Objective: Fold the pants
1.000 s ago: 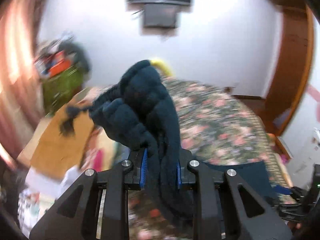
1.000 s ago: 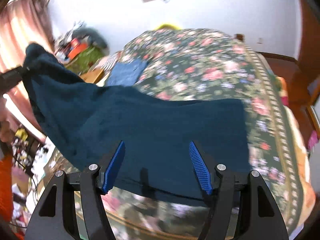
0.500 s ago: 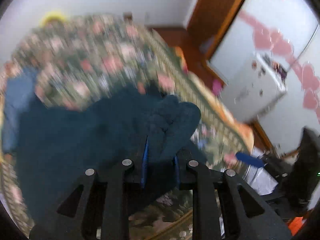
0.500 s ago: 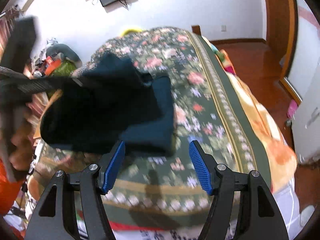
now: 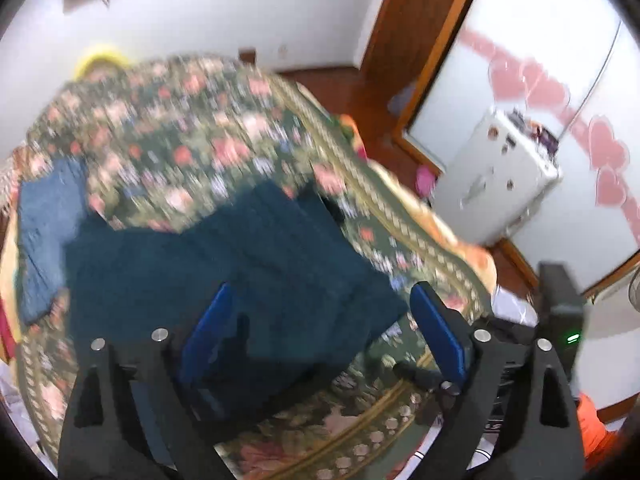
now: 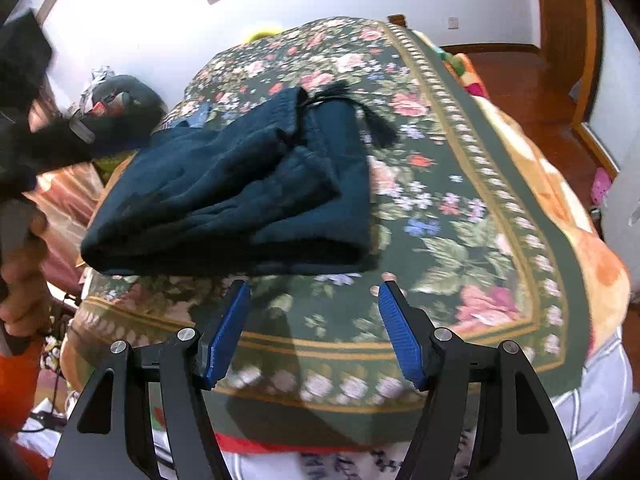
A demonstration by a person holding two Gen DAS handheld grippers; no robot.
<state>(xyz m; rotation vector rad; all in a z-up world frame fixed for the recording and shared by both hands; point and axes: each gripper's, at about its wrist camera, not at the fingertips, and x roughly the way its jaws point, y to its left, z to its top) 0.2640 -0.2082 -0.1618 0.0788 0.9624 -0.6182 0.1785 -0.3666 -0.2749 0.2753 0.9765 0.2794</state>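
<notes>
A floral bedspread (image 6: 460, 208) covers the bed, and the dark teal pants (image 6: 240, 188) lie on it folded over in layers, drawstring end away from the cameras. The fold looks just laid. The left gripper (image 5: 320, 328) is opening above the cloth, pads off it. The right gripper (image 6: 314, 332) hovers apart, empty, near the bed's edge. Next likely comes smoothing or another fold, needing a fresh pinch at an edge.
</notes>
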